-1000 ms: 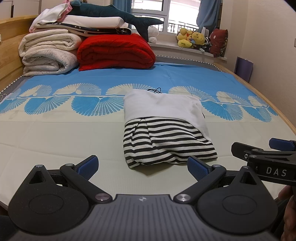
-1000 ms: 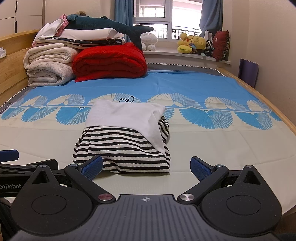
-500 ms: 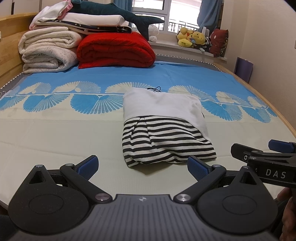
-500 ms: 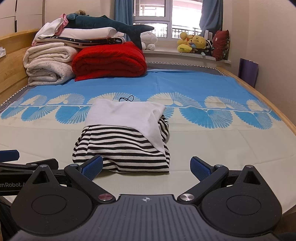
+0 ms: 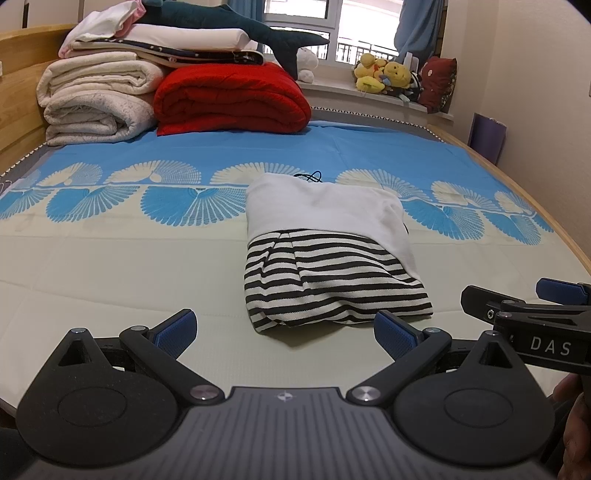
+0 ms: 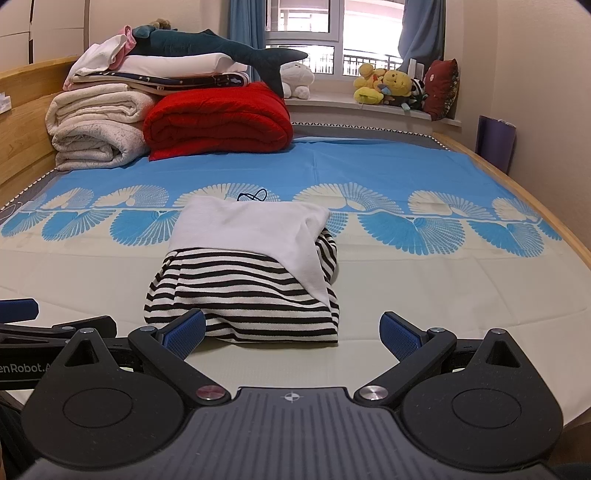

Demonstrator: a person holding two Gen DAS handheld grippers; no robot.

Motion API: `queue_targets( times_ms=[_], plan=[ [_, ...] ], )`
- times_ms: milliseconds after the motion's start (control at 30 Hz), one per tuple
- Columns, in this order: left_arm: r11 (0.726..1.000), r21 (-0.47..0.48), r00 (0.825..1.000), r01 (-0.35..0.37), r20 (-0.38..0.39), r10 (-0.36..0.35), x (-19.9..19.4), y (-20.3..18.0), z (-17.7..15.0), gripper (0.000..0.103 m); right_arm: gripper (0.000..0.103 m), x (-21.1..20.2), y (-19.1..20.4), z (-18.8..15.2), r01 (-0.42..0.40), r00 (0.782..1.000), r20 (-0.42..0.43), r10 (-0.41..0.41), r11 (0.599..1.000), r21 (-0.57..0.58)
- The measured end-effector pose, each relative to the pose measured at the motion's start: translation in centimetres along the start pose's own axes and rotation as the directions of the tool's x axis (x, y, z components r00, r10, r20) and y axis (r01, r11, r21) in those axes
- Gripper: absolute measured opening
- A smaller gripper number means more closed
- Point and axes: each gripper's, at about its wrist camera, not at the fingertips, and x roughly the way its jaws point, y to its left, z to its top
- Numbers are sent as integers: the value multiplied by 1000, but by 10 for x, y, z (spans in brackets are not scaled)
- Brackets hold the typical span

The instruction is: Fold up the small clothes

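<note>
From the left wrist view, the left gripper (image 5: pixel 284 328) stands wide open with nothing between its blue-padded fingers (image 5: pixel 177 326). Straight ahead of it, a little toward its right finger, lies the folded black-and-white striped knit garment with a plain white upper part (image 5: pixel 328 254), flat on the pale bed sheet with blue fan prints (image 5: pixel 110 258). The garment's near edge sits just beyond the fingertips, apart from them. Off to the right, the black right gripper (image 5: pixel 524 314) pokes in sideways, and part of a hand (image 5: pixel 576 417) shows at the lower right corner. Far ahead and to the left a rolled red quilt (image 5: pixel 232 99) sits against a pile of cream blankets (image 5: pixel 96 99), with a dark blue plush shark (image 5: pixel 236 27) on top.

From the right wrist view, the right gripper (image 6: pixel 291 330) is also spread fully and grips nothing. The striped garment (image 6: pixel 243 284) lies directly ahead, nearer the left finger (image 6: pixel 184 330), whose pad overlaps its near corner in the picture; whether they touch I cannot tell. The left gripper's arm (image 6: pixel 55 328) enters low on the left. Yellow stuffed toys (image 6: pixel 388 86) sit on the window sill far ahead.
</note>
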Motion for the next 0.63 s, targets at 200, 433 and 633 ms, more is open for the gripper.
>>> queue_targets(
  times_ms=[200, 433, 633],
  plan=[
    [1000, 1, 1000, 0, 1, 0, 0, 0, 0, 102, 100, 0, 0, 0, 0, 1000, 0, 0, 1000, 0],
    [1000, 1, 1000, 0, 1, 0, 0, 0, 0, 102, 100, 0, 0, 1, -1, 1000, -1, 1, 1000, -1],
    [1000, -1, 1000, -2, 0, 2, 2, 0, -1, 102, 100, 0, 0, 1, -1, 1000, -1, 1, 1000, -1]
  ],
)
